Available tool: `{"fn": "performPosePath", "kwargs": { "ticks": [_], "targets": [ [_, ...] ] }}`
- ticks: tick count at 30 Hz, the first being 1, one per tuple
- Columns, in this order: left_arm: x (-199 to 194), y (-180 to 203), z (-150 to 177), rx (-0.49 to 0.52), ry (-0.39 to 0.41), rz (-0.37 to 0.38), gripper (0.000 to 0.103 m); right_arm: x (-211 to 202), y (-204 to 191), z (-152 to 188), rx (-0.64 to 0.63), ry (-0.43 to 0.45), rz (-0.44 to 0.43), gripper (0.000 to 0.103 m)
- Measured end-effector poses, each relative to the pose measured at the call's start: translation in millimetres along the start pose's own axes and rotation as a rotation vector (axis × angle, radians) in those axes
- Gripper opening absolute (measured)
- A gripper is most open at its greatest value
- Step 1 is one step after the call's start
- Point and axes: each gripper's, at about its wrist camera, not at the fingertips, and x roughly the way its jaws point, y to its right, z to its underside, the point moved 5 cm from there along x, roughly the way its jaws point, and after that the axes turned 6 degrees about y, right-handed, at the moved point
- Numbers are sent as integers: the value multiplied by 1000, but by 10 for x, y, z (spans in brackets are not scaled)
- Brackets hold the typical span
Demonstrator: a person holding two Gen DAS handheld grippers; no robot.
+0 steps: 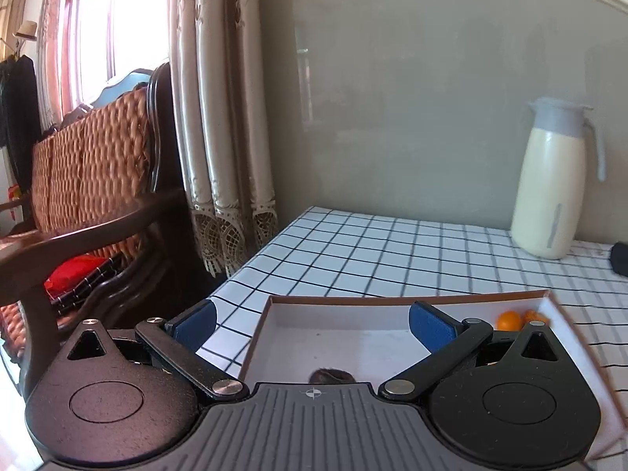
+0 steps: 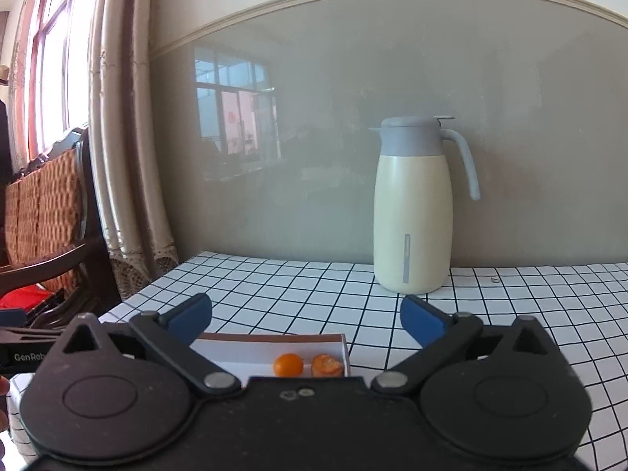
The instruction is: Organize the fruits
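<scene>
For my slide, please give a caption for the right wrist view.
Open right gripper above a white box holding two orange fruits, a cream jug behind.

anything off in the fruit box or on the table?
One oddity: in the box, next to the whole orange fruit, sits a peeled one with bare segments showing. A dark object in the box is mostly hidden. Thermos jug stands upright, nothing spilled.

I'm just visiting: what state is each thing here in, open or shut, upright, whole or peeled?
left gripper: open, empty
right gripper: open, empty
box: open-topped, holding fruit
small orange fruit: whole, in box
peeled orange fruit: peeled, beside it
dark fruit: in box, mostly hidden
jug: upright, lid shut
</scene>
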Motion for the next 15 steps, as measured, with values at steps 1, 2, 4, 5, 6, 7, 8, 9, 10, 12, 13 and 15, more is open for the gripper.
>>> {"fn": "performPosePath", "kwargs": {
  "ticks": [1,2,4,5,6,7,8,9,10,12,13,15],
  "targets": [
    [-66,-8,-21,-11,-3,8,103,-53,-9,-25,5,-2,-11,97],
    [-143,-20,-42,-23,-3,13,103,-107,-12,-48,9,-1,-20,97],
    [-340,-23,-96,-38,3,20,103,-246,-29,-104,4,7,-29,97],
    [-445,-19,-130,-44,7,26,103,-327,-34,-133,4,14,-30,97],
    [-542,-20,-155,-46,14,30,103,-417,-39,-159,6,19,-34,97],
    [-663,-13,-182,-51,21,33,103,-521,-47,-183,11,21,-45,97],
    [-792,-2,-209,-55,28,40,103,-611,-54,-202,14,21,-54,97],
    [-927,15,-231,-56,34,46,103,-711,-60,-217,17,22,-62,97],
    [-1052,30,-247,-56,38,49,103,-816,-68,-228,17,24,-69,97],
    [-1293,56,-264,-45,48,56,103,-1020,-82,-245,9,32,-78,97],
    [-1415,70,-270,-34,51,65,103,-1133,-89,-244,6,37,-80,97],
    [-1619,97,-260,-26,55,76,103,-1319,-91,-240,7,42,-87,97]
  ]
}}
